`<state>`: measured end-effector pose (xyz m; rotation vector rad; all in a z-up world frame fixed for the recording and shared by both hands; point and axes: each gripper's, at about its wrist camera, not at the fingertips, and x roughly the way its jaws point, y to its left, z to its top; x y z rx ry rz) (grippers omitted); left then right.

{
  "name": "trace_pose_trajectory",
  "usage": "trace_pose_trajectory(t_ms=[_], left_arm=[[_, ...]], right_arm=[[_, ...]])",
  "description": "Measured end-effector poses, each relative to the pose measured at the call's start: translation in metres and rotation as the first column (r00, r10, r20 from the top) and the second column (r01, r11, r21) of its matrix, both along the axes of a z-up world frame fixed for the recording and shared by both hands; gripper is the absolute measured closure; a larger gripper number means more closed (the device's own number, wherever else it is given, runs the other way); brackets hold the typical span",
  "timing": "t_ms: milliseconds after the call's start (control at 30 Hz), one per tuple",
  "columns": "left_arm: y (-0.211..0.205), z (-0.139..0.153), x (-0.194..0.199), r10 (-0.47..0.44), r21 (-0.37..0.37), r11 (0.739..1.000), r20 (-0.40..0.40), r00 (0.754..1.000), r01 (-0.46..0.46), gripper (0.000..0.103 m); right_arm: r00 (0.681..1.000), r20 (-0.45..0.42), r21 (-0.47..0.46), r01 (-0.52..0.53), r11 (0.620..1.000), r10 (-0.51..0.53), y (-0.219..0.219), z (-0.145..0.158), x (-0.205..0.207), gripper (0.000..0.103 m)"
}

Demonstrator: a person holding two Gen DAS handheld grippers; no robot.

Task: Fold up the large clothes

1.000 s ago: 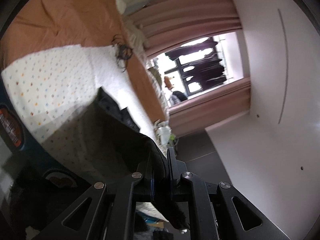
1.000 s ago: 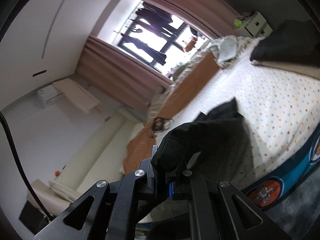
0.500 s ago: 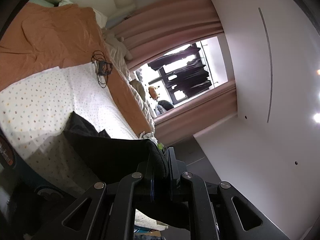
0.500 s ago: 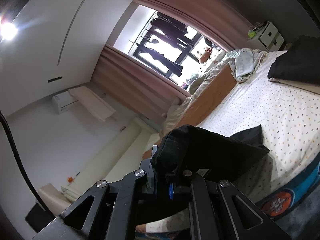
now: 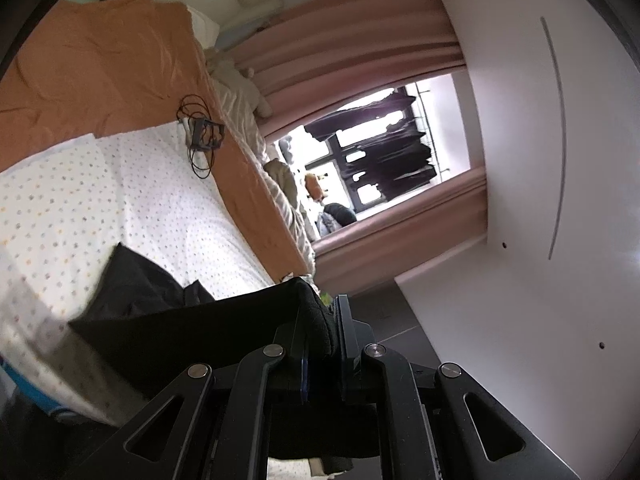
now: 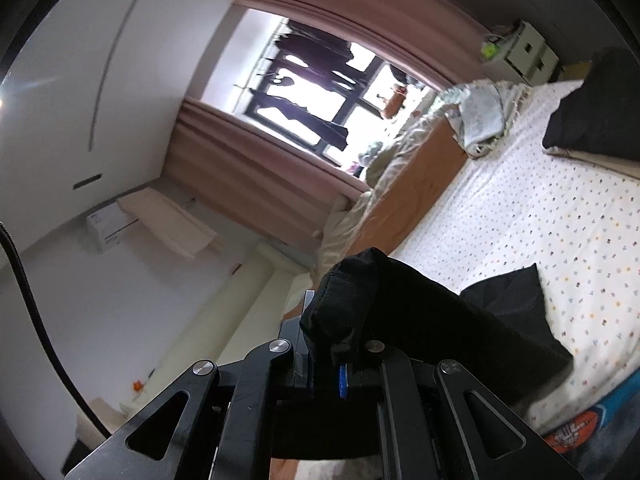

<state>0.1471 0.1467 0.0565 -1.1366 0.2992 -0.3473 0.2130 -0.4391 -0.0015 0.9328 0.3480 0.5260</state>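
A large black garment (image 5: 168, 316) hangs stretched between both grippers above a bed with a dotted white sheet (image 5: 100, 200). My left gripper (image 5: 322, 320) is shut on one bunched edge of it. My right gripper (image 6: 336, 320) is shut on another bunched edge of the black garment (image 6: 440, 320). The lower end of the garment still trails onto the sheet (image 6: 540, 208) near the bed's front edge. Much of the garment is hidden below the gripper bodies.
An orange blanket (image 5: 100, 60) covers the far part of the bed, with a tangle of black cable (image 5: 200, 136) on it. A dark folded item (image 6: 600, 108) and a pale crumpled cloth (image 6: 480, 116) lie at the far right. Curtains and a window (image 6: 320, 92) stand behind.
Both grippers have lifted and tilted upward with the garment, pulling it taut between them. Less of the garment rests on the sheet than before.
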Motion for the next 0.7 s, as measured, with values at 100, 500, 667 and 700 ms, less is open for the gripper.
trace_pose_trajectory(t_ms=[100, 500, 667, 700], left_arm=[[0.000, 0.003, 0.034, -0.006, 0.016, 1.000, -0.022, 1.000, 0.007, 0.093], [0.013, -0.061, 0.150, -0.012, -0.016, 1.000, -0.186, 0.982, 0.009, 0.093], [0.014, -0.096, 0.187, -0.009, -0.022, 1.000, -0.256, 0.967, 0.004, 0.093], [0.014, -0.106, 0.194, -0.008, -0.024, 1.000, -0.275, 0.961, 0.002, 0.093]], right_arm=[[1.000, -0.027, 0.018, 0.016, 1.000, -0.015, -0.002, -0.004, 0.026, 0.094], [0.987, -0.158, 0.067, 0.047, 0.997, -0.036, 0.011, -0.052, 0.128, 0.094], [0.972, -0.231, 0.044, 0.052, 0.998, -0.041, 0.013, -0.084, 0.166, 0.094], [0.969, -0.243, 0.039, 0.052, 0.998, -0.041, 0.013, -0.089, 0.172, 0.094]])
